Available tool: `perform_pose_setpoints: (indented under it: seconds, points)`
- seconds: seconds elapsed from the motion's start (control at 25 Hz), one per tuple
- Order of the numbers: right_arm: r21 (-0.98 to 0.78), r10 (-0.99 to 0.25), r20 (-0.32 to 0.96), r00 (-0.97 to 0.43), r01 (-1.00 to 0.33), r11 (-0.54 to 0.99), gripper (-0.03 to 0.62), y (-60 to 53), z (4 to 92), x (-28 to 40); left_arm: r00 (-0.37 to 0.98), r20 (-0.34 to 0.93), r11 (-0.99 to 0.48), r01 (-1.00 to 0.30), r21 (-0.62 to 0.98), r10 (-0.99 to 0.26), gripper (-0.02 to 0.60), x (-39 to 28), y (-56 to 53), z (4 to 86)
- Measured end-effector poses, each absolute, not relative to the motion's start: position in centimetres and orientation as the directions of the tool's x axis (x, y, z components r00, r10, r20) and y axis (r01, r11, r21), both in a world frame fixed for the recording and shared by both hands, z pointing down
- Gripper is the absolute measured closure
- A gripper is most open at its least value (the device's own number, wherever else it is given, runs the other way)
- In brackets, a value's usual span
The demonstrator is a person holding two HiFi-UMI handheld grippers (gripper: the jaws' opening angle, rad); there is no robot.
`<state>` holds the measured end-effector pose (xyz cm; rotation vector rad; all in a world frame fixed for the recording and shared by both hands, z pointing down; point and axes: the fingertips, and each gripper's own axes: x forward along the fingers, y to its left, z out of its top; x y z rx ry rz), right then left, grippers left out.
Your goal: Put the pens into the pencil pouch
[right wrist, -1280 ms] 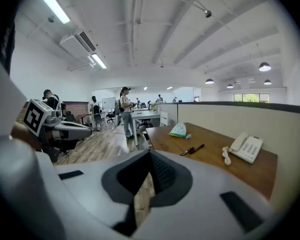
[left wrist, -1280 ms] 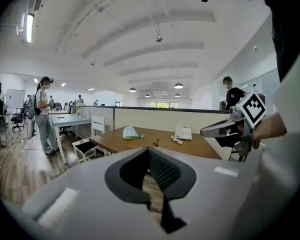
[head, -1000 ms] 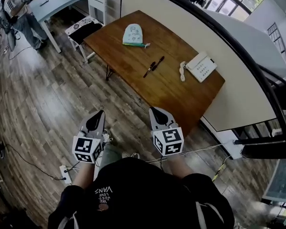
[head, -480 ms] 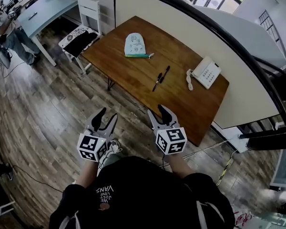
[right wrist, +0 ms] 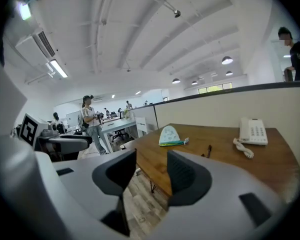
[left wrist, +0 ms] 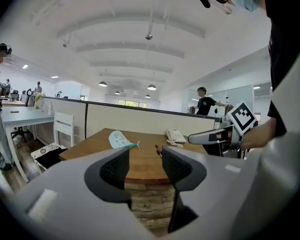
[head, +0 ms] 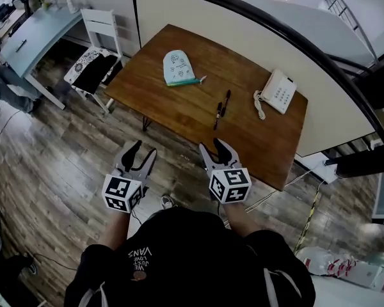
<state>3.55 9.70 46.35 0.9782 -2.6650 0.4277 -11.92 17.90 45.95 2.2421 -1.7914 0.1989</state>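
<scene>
Grey plastic with black pads: my left hand-held gripper (head: 143, 151) has just been opening and now stands wide, with nothing between its jaws. My right hand-held gripper (head: 214, 147) has just been opening too, and it is just as wide and just as empty. Both hang over the wood-plank floor (head: 64, 165), short of the near edge of the brown tabletop (head: 262, 139), touching nothing. The two dark pens (head: 225, 103) lie close together near the middle of the tabletop. The pencil pouch (head: 178, 68) – pale mint with small prints and a teal edge – lies flat further left, well apart from them. A white telephone (head: 278, 90) sits to the pens' right.
</scene>
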Motion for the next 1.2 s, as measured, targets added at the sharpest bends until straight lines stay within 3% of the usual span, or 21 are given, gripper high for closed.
perform_pose_setpoints:
  seconds: [0.4, 1.2]
  points:
    - [-0.170, -0.627, 0.421, -0.656, -0.736, 0.655, 0.434, 6.5, 48.0, 3.1, 0.278, 0.287, -0.245, -0.958, 0.146, -0.917, 0.391, -14.2, 14.1, 47.4]
    - [-0.192, -0.573, 0.488, -0.658, -0.721, 0.666, 0.434, -6.5, 51.9, 3.1, 0.232, 0.362, -0.214, -0.973, 0.089, -0.903, 0.391, -15.1, -0.5, 49.6]
